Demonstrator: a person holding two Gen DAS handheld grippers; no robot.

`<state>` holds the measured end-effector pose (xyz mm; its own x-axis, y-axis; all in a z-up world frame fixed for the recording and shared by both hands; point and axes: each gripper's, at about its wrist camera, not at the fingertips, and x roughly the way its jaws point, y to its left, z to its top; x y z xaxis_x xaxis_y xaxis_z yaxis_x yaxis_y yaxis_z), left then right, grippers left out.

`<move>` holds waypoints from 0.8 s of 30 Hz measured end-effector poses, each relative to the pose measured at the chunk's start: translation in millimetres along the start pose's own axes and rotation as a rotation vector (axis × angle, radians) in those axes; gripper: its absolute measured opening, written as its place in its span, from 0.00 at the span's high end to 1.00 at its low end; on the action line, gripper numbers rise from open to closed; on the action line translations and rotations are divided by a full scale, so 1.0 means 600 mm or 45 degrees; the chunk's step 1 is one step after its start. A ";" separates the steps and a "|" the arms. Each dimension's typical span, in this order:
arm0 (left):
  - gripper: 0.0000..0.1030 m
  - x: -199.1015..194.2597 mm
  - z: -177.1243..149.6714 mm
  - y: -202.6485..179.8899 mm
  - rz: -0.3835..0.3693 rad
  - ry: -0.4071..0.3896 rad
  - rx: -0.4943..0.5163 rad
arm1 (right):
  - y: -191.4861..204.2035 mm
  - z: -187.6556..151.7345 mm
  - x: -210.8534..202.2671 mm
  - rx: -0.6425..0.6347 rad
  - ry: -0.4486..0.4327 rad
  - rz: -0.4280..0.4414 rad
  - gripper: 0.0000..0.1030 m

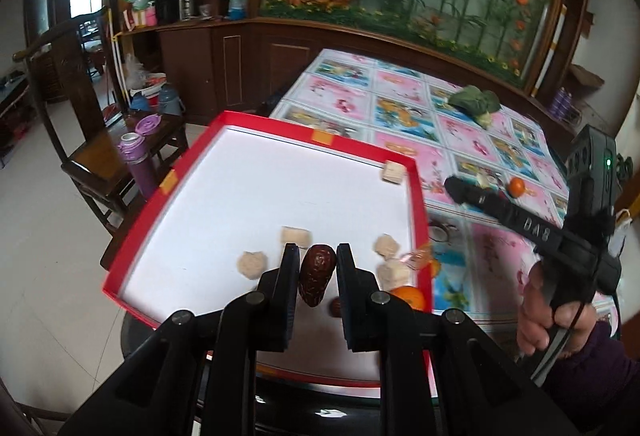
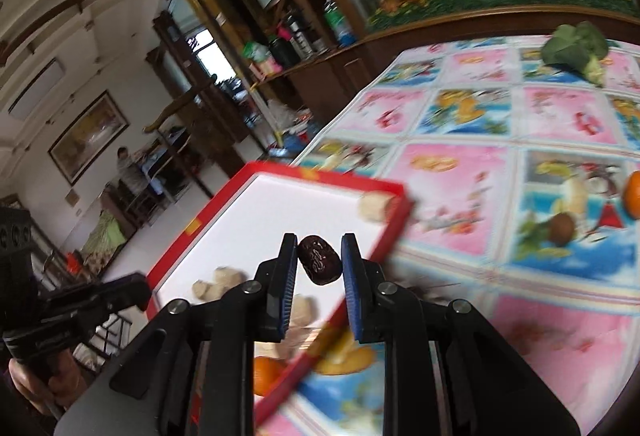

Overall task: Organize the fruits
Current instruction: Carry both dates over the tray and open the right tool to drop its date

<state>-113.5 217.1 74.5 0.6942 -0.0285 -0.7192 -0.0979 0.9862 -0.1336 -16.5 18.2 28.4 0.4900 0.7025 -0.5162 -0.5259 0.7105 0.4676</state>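
Observation:
A dark red date (image 1: 316, 274) hangs between the fingers of my left gripper (image 1: 318, 248), which is shut on it above the near part of the red-rimmed white tray (image 1: 280, 125). My right gripper (image 2: 319, 238) is shut on a second date (image 2: 320, 264) over the tray's (image 2: 320, 173) near right side. Several beige chunks (image 1: 296, 236), an orange (image 1: 408, 296) and a loose date (image 1: 335, 307) lie in the tray. The left wrist view shows the right gripper (image 1: 456, 187) held in a hand (image 1: 548, 316) to the right of the tray.
The tray lies at the left end of a table with a fruit-print cloth (image 1: 400, 107). Another orange (image 1: 516, 187) and a green vegetable (image 1: 476, 101) lie on the cloth. A wooden chair with a purple bottle (image 1: 138, 163) stands left of the table. A person (image 2: 128, 171) stands far back.

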 end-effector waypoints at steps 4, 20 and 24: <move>0.83 0.015 -0.007 0.006 0.033 -0.004 0.007 | 0.026 -0.012 0.033 -0.023 0.071 0.036 0.76; 0.83 0.056 -0.037 -0.009 0.005 0.073 0.050 | 0.074 -0.027 0.114 -0.155 0.219 0.013 0.76; 0.83 0.067 -0.037 -0.013 0.056 0.086 0.084 | 0.082 -0.028 0.131 -0.175 0.261 0.000 0.76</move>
<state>-100.7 204.5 31.9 0.6403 0.0066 -0.7681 -0.0788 0.9952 -0.0572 -15.7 108.1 -1.4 0.3458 0.6691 -0.6578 -0.6222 0.6883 0.3730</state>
